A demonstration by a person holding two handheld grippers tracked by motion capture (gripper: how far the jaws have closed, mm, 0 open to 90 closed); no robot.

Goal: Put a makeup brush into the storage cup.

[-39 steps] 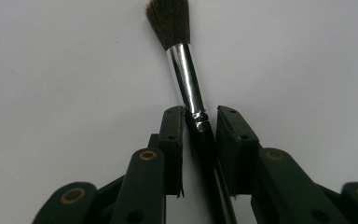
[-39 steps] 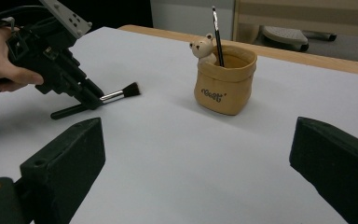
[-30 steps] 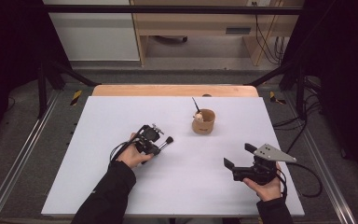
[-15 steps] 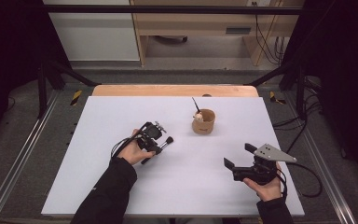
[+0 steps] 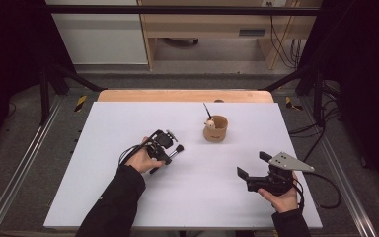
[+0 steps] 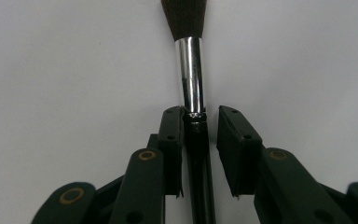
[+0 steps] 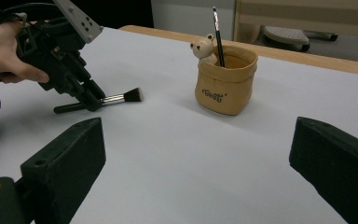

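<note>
A makeup brush (image 5: 178, 148) with a black handle, chrome ferrule and dark bristles lies on the white table (image 5: 128, 202). My left gripper (image 5: 167, 154) is lowered over it and straddles the handle just behind the ferrule. In the left gripper view the brush (image 6: 189, 70) runs up between the jaws of the left gripper (image 6: 198, 113). One pad touches the handle and the other stands a little off it. The jaws have just been closing around the brush. My right gripper (image 5: 253, 165) is held open at the near right with nothing between its fingers (image 7: 65, 158).
A tan pouch-shaped holder (image 5: 215, 130) with a small bear figure stands right of the table's middle. A thin dark stick stands upright in the same holder (image 7: 225, 79). A wooden strip (image 5: 177, 95) runs along the table's far edge.
The left hand has shifted only slightly over the brush, which still lies on the table. The right gripper has not moved.
</note>
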